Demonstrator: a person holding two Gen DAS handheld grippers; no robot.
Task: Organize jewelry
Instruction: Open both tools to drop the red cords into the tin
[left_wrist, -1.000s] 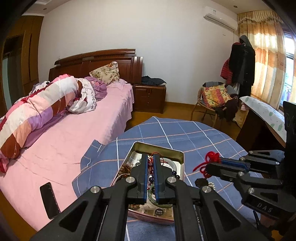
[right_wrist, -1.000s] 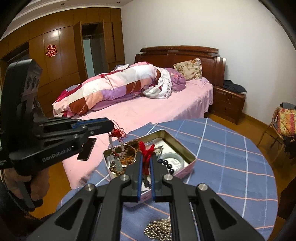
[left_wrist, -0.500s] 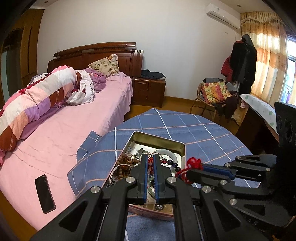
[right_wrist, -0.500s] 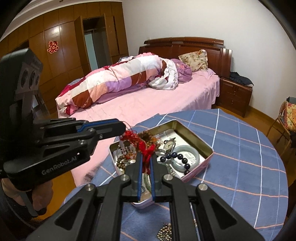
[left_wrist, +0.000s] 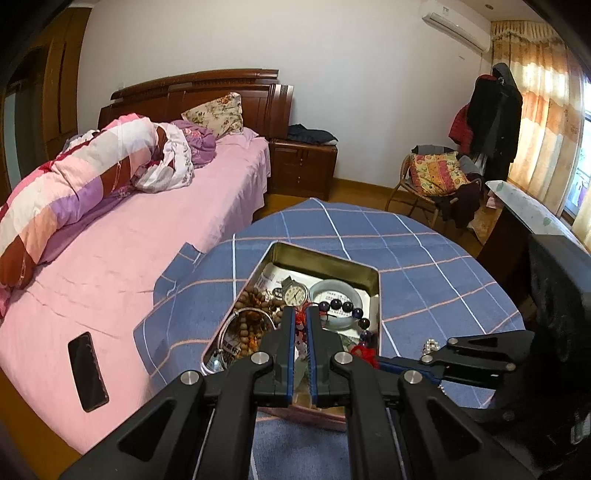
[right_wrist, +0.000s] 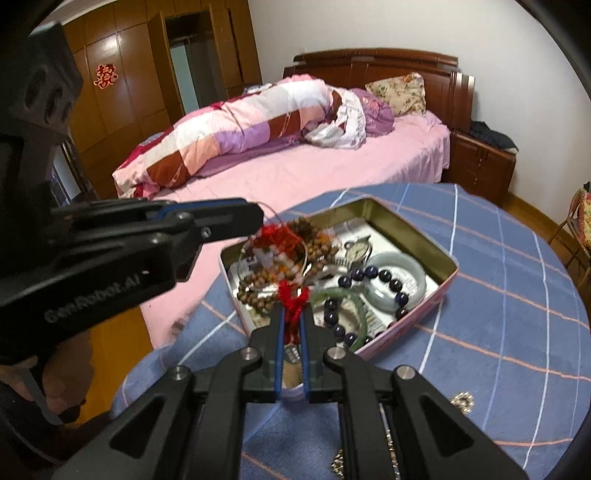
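I am lowering my right gripper (right_wrist: 291, 325), pinching the red knotted cord ornament (right_wrist: 293, 301), toward the open rectangular metal tin (right_wrist: 410, 230) just ahead, while my left gripper (left_wrist: 301, 325) is pinching its other end.

Bedroom with plain white walls (left_wrist: 369, 92) and a wooden floor (left_wrist: 354, 184). On the left, a bed (left_wrist: 140, 251) under a pink sheet, dark wooden headboard (left_wrist: 199, 92) against the far wall, rolled patchwork quilt (left_wrist: 81, 184), floral pillow (left_wrist: 218, 114). Beside it, a dark nightstand (left_wrist: 303, 170). Far right, a chair (left_wrist: 432, 181) piled with cloth, hanging coats (left_wrist: 495, 114), sunlit curtains (left_wrist: 539, 110). High up, an air conditioner (left_wrist: 458, 22). Brown wardrobes (right_wrist: 125, 92) along the left wall.
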